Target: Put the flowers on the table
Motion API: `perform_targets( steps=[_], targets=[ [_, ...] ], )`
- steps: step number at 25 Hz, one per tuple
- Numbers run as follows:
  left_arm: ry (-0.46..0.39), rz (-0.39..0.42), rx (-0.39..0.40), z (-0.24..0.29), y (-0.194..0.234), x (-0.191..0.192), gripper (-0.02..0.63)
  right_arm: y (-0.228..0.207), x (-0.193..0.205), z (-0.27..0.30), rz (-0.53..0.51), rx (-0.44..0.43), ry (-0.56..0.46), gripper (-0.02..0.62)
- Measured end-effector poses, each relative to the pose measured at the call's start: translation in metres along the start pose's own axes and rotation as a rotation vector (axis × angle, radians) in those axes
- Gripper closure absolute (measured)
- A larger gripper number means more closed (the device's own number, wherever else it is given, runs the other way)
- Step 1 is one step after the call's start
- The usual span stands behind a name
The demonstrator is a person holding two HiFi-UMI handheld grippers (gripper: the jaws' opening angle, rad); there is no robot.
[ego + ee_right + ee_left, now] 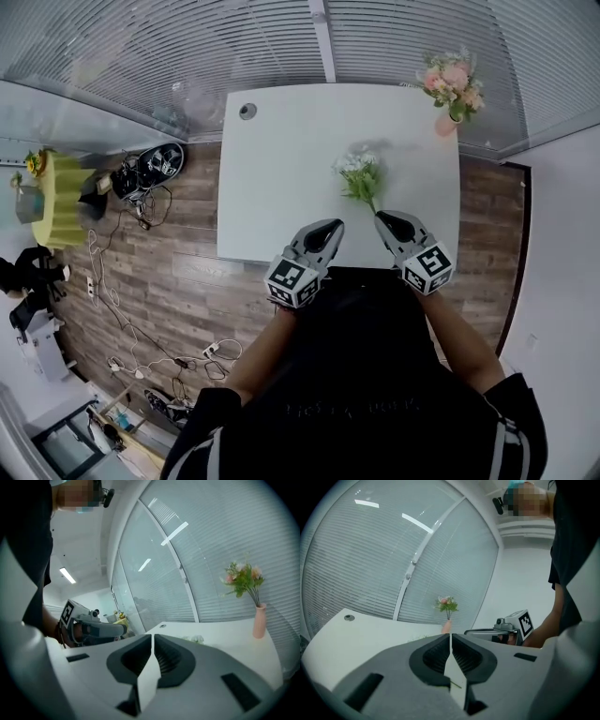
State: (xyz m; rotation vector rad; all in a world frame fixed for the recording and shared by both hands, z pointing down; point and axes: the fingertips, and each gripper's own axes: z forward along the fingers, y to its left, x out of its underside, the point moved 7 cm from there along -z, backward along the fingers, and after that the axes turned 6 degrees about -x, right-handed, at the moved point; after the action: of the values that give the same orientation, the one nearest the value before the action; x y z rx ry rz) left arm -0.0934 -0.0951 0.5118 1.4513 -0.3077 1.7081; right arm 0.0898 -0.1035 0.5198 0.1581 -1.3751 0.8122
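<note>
Black sleeves at the bottom of the head view led up to the two grippers at mid-frame, both held over the near edge of the white table [281, 169]. By its own view, the left gripper [330, 228] had its jaws pressed together on nothing, and the right gripper [382, 219] was likewise closed and empty. The white flowers [358, 174] lay flat on the table just above the grippers in the frame. Their blossoms pointed toward the top, and the stem ran down and slightly right. Its cut end lay just beside the right gripper's tip, outside the jaws. So the right gripper was the nearer one, with the stem roughly in line with its jaws. A pink vase [448, 122] of blooms stood well apart at upper right. With the flowers resting on the table, the task looked done.
</note>
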Motion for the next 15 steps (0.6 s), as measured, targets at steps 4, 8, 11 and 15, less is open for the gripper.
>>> perform_targets(
  steps=[4,8,11,15],
  targets=[
    [-0.046,0.032,0.01,-0.007,-0.01,-0.018,0.58,0.014,-0.019,-0.014,-0.014,-0.012,-0.065,0.555],
    [-0.076,0.087,0.032,-0.015,-0.023,-0.034,0.58,0.022,-0.034,-0.02,0.004,-0.024,-0.112,0.555],
    [-0.103,0.076,0.034,-0.02,-0.027,-0.045,0.58,0.029,-0.048,-0.024,-0.053,-0.034,-0.124,0.555],
    [-0.151,0.067,0.034,-0.024,-0.031,-0.058,0.58,0.042,-0.064,-0.031,-0.097,-0.053,-0.164,0.555]
  ],
)
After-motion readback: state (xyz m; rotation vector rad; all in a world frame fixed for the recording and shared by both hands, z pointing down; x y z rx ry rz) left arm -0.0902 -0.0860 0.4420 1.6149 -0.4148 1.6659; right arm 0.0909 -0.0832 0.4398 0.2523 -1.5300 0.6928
